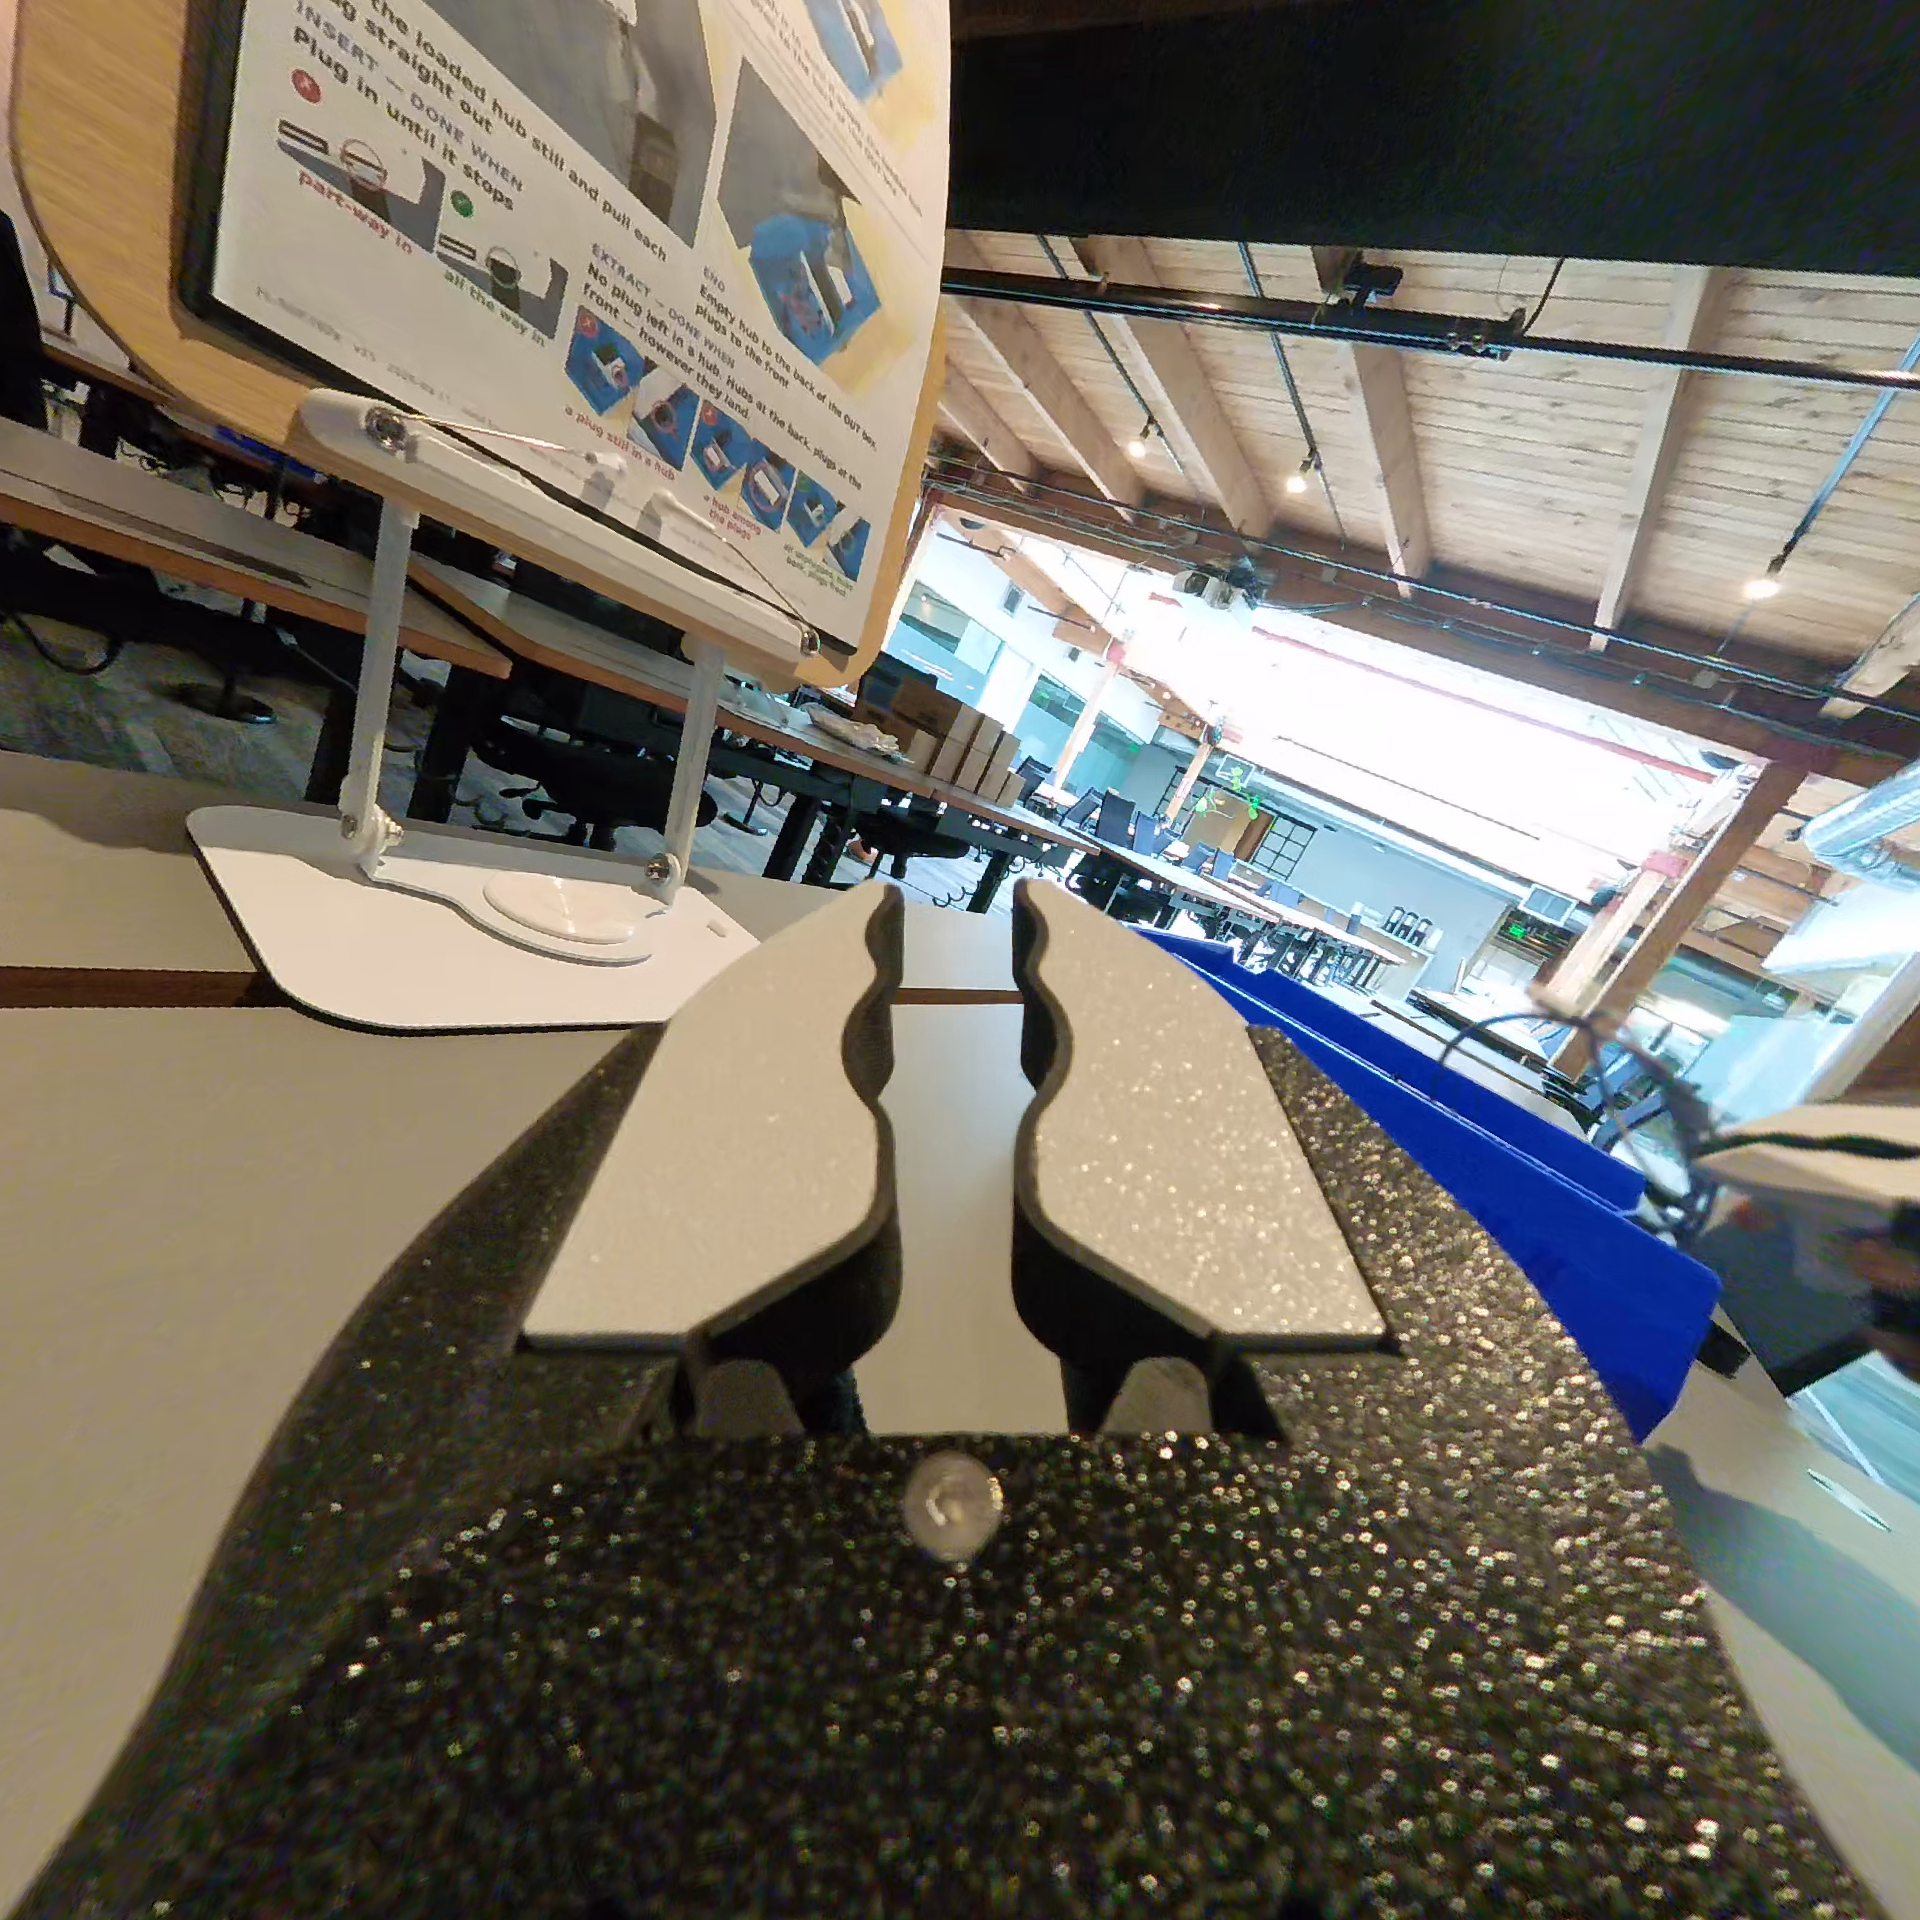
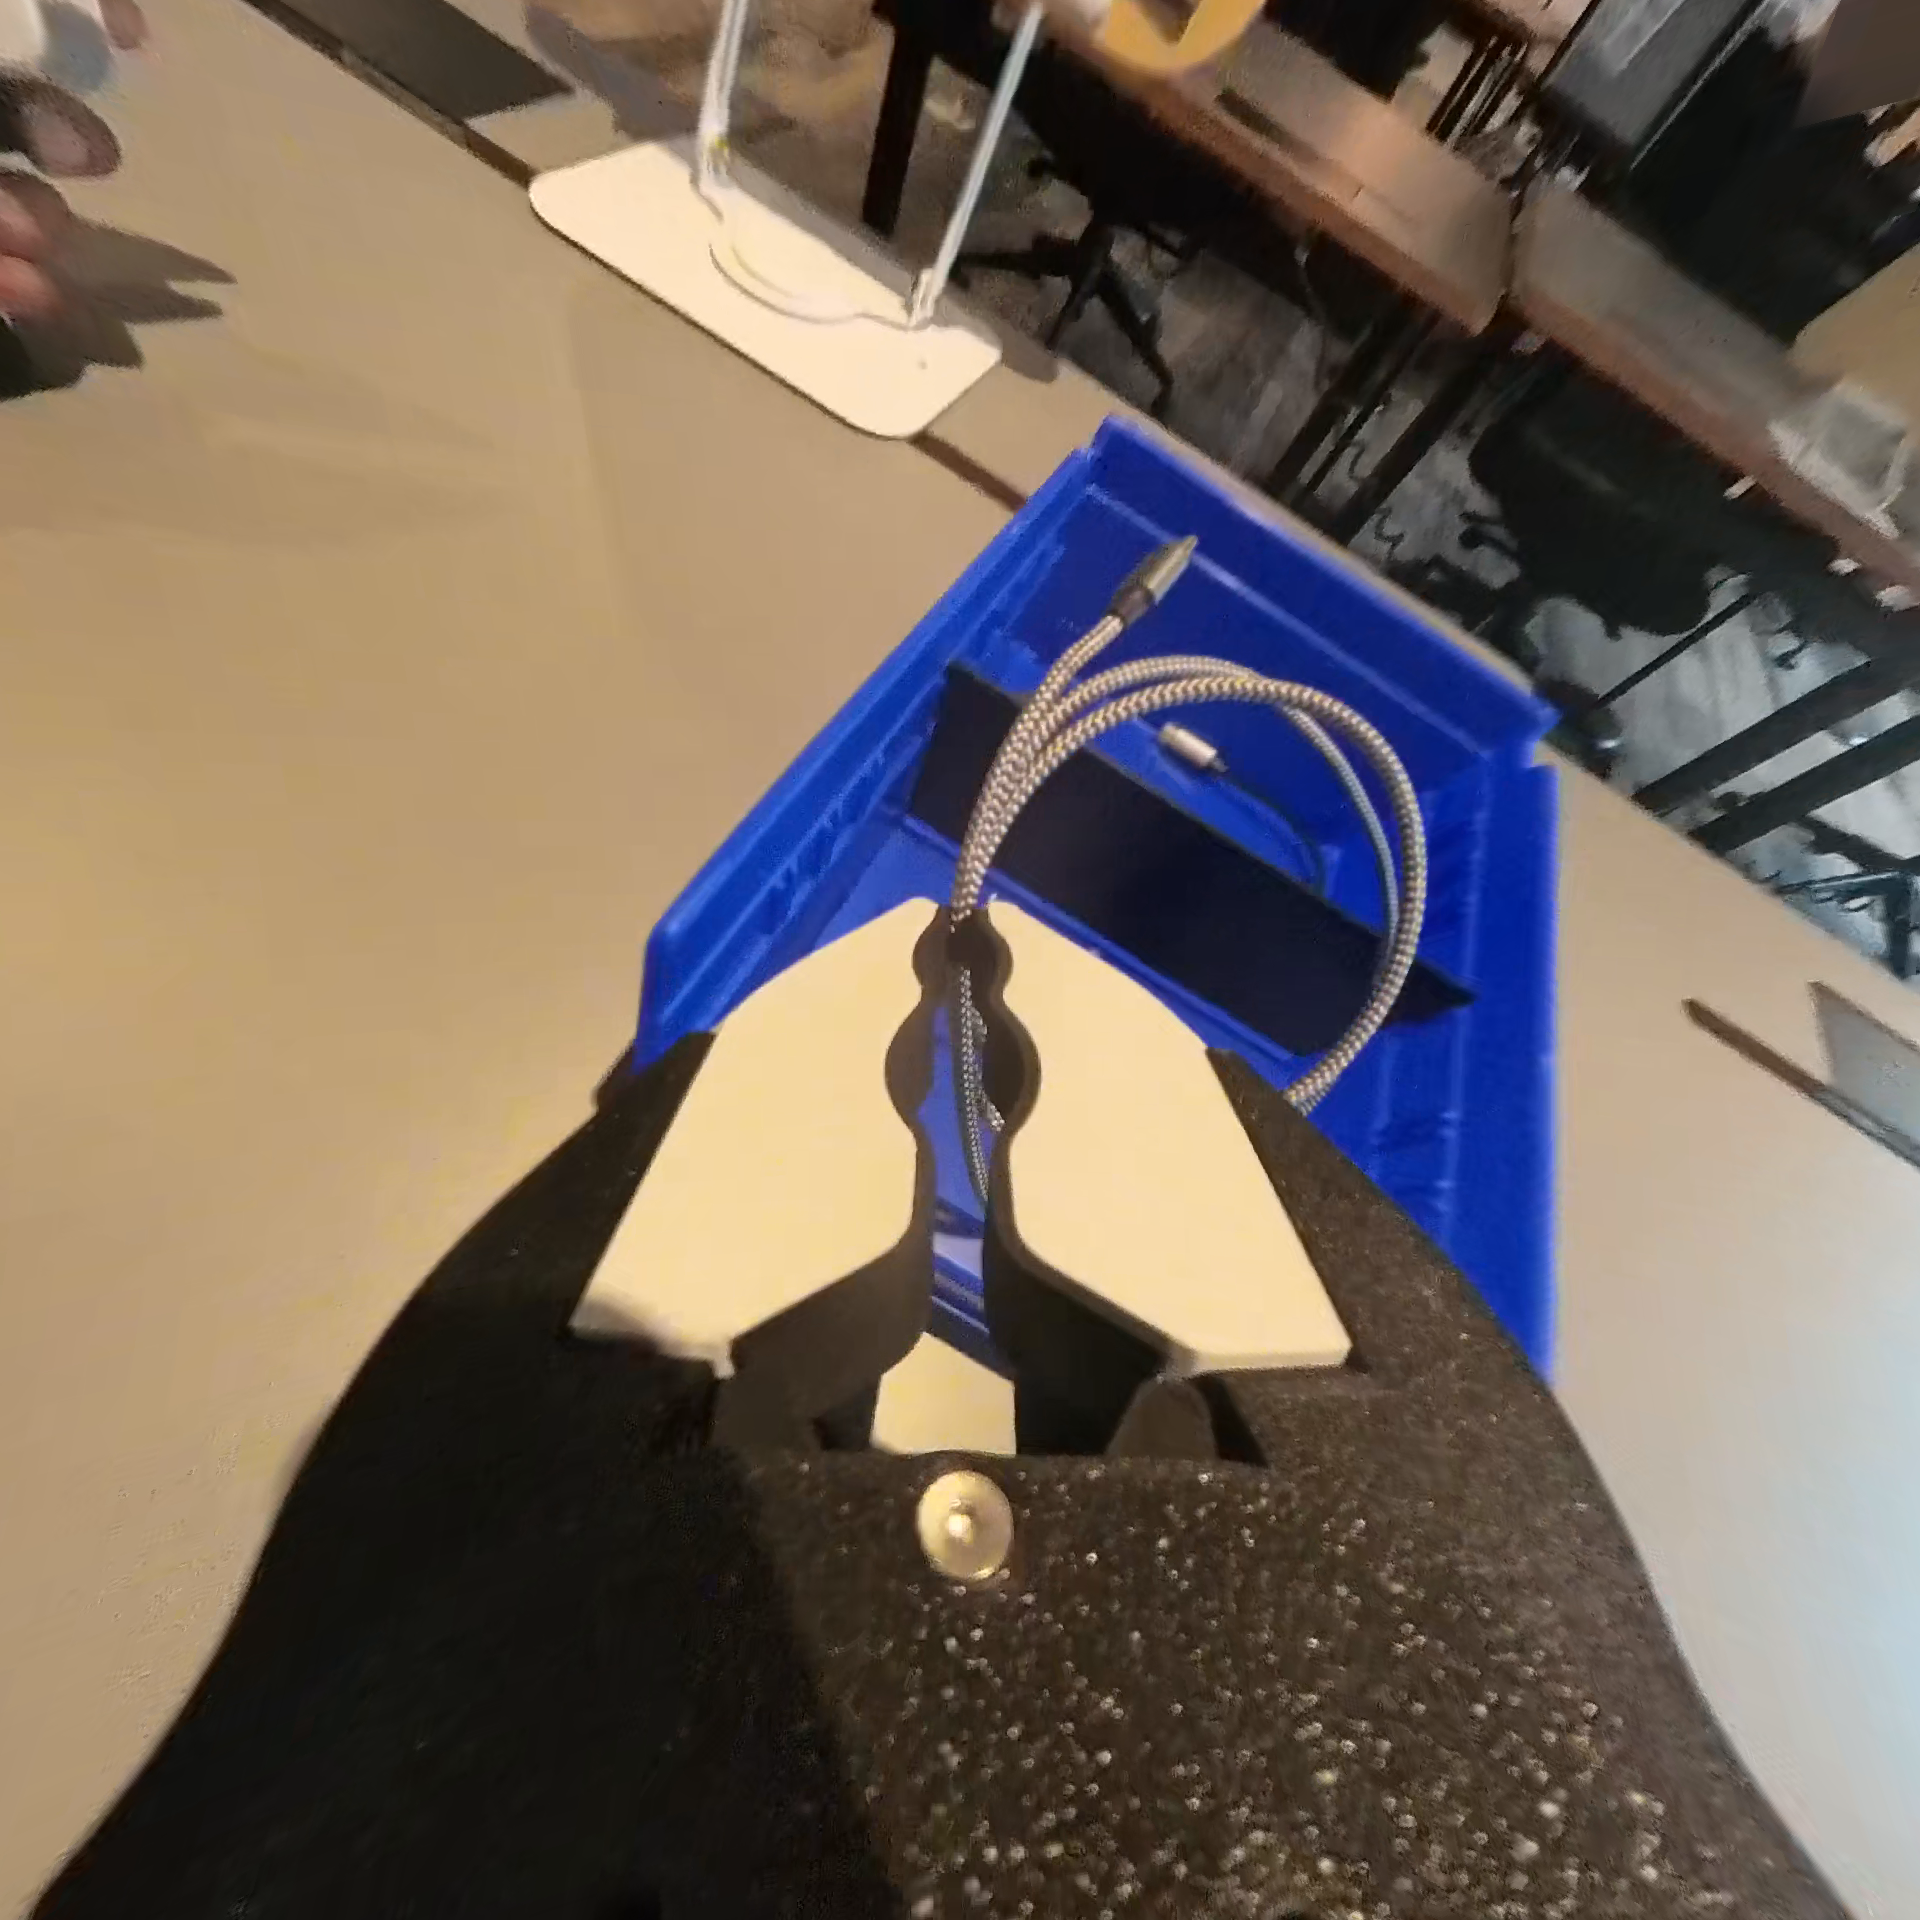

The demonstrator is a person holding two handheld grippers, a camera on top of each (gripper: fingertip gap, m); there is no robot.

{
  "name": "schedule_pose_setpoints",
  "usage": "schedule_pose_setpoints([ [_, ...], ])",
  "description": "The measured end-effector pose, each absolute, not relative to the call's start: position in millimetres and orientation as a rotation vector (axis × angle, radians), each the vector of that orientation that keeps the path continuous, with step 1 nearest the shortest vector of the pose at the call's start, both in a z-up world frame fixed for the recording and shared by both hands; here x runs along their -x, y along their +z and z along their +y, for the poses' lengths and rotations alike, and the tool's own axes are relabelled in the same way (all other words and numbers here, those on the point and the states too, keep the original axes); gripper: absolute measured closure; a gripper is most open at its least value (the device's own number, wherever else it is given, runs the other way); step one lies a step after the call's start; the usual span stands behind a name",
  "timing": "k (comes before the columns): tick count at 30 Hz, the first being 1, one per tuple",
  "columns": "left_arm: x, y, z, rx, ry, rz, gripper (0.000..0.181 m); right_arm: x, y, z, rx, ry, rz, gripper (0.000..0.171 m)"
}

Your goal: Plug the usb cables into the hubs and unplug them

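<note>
My right gripper (image 2: pixel 961 925) is shut on a grey braided usb cable (image 2: pixel 1351 769) and holds it above a blue bin (image 2: pixel 1496 1039). The cable loops up from the fingertips, and its metal plug (image 2: pixel 1153 571) points to the bin's far corner. A second small plug (image 2: pixel 1190 743) lies in the bin's far compartment, behind a dark divider (image 2: pixel 1143 862). My left gripper (image 1: pixel 956 914) is open and empty, low over the grey table (image 1: pixel 208 1195). The blue bin (image 1: pixel 1475 1164) lies to its right. The right gripper (image 1: pixel 1829 1164) shows blurred at the right edge. No hub shows in either view.
A white stand (image 1: pixel 416 904) holding an instruction sheet (image 1: pixel 582 260) stands at the table's far side, left of the bin; its base also shows in the right wrist view (image 2: pixel 769 291). A person's hand (image 2: pixel 52 208) is blurred at the top left. Other desks lie beyond the table.
</note>
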State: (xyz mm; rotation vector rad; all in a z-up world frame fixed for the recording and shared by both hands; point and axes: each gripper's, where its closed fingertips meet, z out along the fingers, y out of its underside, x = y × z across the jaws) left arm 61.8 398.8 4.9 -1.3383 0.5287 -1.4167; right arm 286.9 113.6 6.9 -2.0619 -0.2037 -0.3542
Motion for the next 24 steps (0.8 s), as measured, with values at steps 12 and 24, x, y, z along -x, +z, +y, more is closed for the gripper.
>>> schedule_pose_setpoints([
  [12, -62, 3, 401, 1.353, -1.435, 0.521, 0.162, -281, -74, 120, 2.362, -0.171, -0.394, 0.168],
  [24, -63, 2, 403, 1.37, -1.466, 0.515, 0.161, -285, -70, 119, 2.37, -0.135, -0.469, 0.161],
])
